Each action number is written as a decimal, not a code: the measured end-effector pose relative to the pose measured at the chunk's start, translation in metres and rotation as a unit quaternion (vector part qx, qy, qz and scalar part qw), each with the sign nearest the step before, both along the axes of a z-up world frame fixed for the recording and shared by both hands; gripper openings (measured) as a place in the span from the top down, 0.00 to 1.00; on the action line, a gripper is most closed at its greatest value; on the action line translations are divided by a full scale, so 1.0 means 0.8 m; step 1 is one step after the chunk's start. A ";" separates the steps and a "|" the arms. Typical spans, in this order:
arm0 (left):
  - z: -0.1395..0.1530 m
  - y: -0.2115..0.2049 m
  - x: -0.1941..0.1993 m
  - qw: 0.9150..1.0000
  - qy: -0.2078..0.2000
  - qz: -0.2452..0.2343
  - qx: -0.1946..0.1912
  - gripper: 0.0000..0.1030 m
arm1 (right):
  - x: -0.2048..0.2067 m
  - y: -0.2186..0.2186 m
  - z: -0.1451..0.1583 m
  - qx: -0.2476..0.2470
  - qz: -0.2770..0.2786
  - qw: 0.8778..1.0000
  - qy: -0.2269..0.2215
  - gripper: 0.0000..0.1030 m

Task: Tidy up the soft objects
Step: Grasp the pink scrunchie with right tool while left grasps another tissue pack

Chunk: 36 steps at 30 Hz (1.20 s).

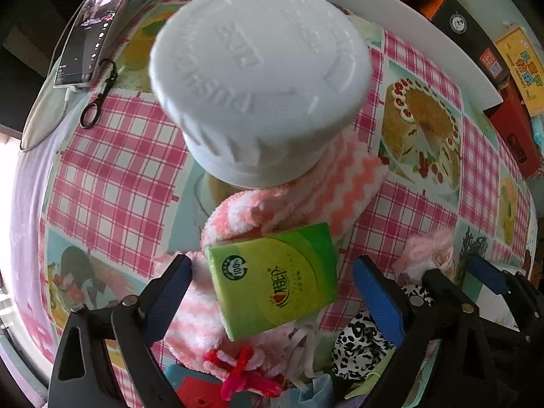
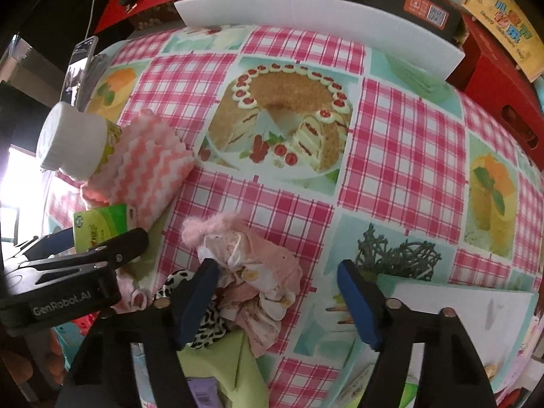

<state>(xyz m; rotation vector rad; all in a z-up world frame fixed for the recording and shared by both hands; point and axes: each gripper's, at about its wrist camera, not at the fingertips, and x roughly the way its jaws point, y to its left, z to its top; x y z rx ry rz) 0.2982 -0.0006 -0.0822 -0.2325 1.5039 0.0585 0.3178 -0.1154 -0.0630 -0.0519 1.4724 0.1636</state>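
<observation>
A green tissue pack [image 1: 275, 278] lies on a pink-and-white zigzag towel [image 1: 340, 183], and my left gripper [image 1: 272, 273] hangs open over it, one blue pad on each side with a gap at both. A white-capped bottle [image 1: 258, 81] stands on the towel just behind. My right gripper [image 2: 277, 272] is open around a crumpled pink cloth bundle [image 2: 258, 265]; its left pad [image 2: 204, 282] sits at the bundle's edge, and the right pad is well apart from it. A leopard-print cloth [image 2: 204, 319] lies under that left finger.
The checked tablecloth [image 2: 408, 156] with cake pictures covers the table. A phone [image 1: 91, 30] stands at the far left, with a white foam board [image 2: 306, 20] and red boxes [image 2: 493, 78] behind. A white box [image 2: 459, 312] sits at the near right, and a green cloth [image 2: 217, 367] and a red fuzzy bow [image 1: 244, 367] lie at the near edge.
</observation>
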 end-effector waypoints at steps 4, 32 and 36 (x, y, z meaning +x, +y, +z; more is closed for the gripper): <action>-0.007 -0.003 0.006 1.000 0.000 0.002 -0.001 0.19 | -0.001 0.000 -0.012 0.008 0.002 1.000 0.004 0.31; 0.019 0.021 -0.036 0.999 -0.017 -0.002 -0.042 0.36 | -0.010 0.026 -0.039 0.021 0.020 0.999 0.033 0.63; 0.024 0.030 -0.042 0.999 -0.019 0.000 -0.046 0.36 | -0.013 0.024 -0.026 0.020 0.023 0.999 0.030 0.66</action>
